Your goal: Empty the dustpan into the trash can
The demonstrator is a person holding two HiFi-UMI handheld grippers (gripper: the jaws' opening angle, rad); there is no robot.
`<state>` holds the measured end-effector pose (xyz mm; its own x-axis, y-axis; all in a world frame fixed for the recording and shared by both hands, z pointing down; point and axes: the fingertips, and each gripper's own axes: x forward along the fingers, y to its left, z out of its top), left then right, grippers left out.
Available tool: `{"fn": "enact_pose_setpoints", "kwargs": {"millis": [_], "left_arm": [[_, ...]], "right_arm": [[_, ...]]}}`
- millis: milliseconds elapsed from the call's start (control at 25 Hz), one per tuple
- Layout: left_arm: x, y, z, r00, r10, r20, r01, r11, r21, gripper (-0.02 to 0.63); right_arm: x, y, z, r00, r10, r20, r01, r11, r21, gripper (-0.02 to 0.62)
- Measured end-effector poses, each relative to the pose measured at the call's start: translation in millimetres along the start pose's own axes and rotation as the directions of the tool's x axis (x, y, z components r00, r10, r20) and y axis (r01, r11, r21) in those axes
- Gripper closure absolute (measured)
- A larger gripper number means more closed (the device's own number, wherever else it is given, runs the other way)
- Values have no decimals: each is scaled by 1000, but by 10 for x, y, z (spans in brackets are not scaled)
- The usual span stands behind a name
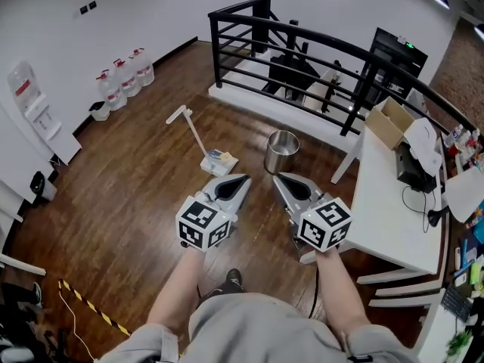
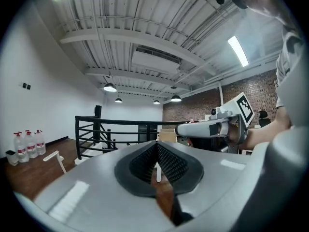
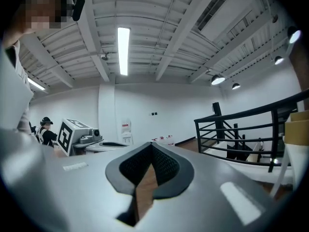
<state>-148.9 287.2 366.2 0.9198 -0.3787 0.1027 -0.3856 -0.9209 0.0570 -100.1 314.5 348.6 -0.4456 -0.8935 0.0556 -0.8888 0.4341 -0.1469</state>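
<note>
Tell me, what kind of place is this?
Probably an office or workshop loft: a black railing edges the wooden floor, a white table carries a cardboard box and electronics, and large water jugs stand along the wall.

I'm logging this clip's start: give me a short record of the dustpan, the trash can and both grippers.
dustpan: on the wood floor, long handle leaning up-left, light scraps in the pan
trash can: metal, upright, right of the dustpan, not touching it
left gripper: shut, empty, in the air short of the dustpan
right gripper: shut, empty, beside the left
task state: dustpan not yet picked up
</note>
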Motion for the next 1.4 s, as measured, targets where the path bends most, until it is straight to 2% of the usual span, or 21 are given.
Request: {"fn": "enact_pose_setpoints", "kwargs": {"millis": [280,600,920,1080,1400], "left_arm": [[187,764,-52,1000,1,-6,-1,1000,-16,601],[647,1305,-150,999,14,-43,-16,999,-45,601],[1400,1901,-157,994,89,-69,-92,995,-42,601],[1678,2136,-169,985,150,-86,-155,987,-49,601],[1740,2699,-261,963,252,-96,-259,963,-77,601]], "right_arm": [[677,-294,102,999,-33,2,33,999,0,595],[1194,-790,14,999,-17,-32,18,1000,12,595],[1819,-1584,169,998,59,-26,-59,998,-3,595],[2046,-1887,223,994,107,-37,-108,994,-9,595],[2587,-2153,196,984,166,-57,-165,986,25,595]]}}
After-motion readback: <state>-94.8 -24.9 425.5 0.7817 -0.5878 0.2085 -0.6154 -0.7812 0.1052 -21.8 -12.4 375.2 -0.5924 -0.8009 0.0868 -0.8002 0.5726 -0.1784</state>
